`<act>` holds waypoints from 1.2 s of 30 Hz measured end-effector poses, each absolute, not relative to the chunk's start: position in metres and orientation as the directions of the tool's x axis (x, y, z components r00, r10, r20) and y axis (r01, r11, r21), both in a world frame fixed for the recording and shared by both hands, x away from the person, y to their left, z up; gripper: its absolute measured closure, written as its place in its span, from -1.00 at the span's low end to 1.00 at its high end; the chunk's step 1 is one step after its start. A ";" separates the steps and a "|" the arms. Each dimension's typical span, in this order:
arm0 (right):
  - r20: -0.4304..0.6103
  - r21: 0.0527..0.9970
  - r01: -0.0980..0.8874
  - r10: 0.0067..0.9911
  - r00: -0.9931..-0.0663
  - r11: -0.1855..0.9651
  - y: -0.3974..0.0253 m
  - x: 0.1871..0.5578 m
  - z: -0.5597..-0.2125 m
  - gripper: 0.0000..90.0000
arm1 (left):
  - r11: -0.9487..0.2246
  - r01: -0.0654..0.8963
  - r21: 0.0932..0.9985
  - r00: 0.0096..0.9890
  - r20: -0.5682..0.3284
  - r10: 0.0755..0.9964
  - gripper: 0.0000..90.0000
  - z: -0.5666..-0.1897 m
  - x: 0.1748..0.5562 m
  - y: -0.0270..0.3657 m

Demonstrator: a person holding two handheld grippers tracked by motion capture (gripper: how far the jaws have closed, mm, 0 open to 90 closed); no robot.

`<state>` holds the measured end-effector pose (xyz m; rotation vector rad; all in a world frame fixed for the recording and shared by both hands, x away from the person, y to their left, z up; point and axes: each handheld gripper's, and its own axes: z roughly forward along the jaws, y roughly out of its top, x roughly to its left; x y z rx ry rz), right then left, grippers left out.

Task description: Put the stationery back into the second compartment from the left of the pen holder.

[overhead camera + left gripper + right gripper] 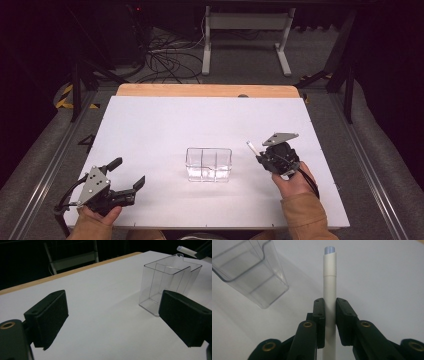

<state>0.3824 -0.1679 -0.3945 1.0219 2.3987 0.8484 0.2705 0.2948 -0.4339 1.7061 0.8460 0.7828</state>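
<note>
White table (165, 120); left tongs (126, 177) near its front-left corner, jaws spread wide, gripping nothing. Right tongs (258, 156) toward the front-right, clamped on a white pen (329, 285) that sticks out past the jaws. Clear plastic divided organizer (209, 164) stands upright between the two, mid-table toward the front edge, just beside the pen tip.

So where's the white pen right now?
The white pen is clamped in the right tongs, held above the table just right of the clear plastic container in the high view.
</note>
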 end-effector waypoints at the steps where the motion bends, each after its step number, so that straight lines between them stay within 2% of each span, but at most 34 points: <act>1: -0.118 0.680 0.495 0.747 -0.654 0.541 -0.169 0.381 -0.393 0.75 | -0.221 0.164 0.961 0.540 0.100 0.836 -0.79 -0.434 0.271 0.295; 12: -0.072 0.827 0.372 0.735 -0.674 0.421 -0.182 0.368 -0.377 0.75 | -0.219 0.167 0.961 0.540 0.097 0.836 -0.79 -0.434 0.270 0.295; 24: 0.000 0.914 0.285 0.700 -0.714 0.289 -0.191 0.361 -0.370 0.75 | -0.221 0.167 0.961 0.539 0.099 0.837 -0.79 -0.434 0.269 0.296; 32: -0.067 0.944 0.171 0.673 -0.737 0.282 -0.188 0.356 -0.368 0.75 | -0.216 0.171 0.961 0.537 0.093 0.838 -0.79 -0.434 0.268 0.296; 36: -0.065 0.955 0.146 0.658 -0.750 0.260 -0.187 0.356 -0.368 0.75 | -0.219 0.170 0.961 0.536 0.097 0.839 -0.79 -0.434 0.267 0.297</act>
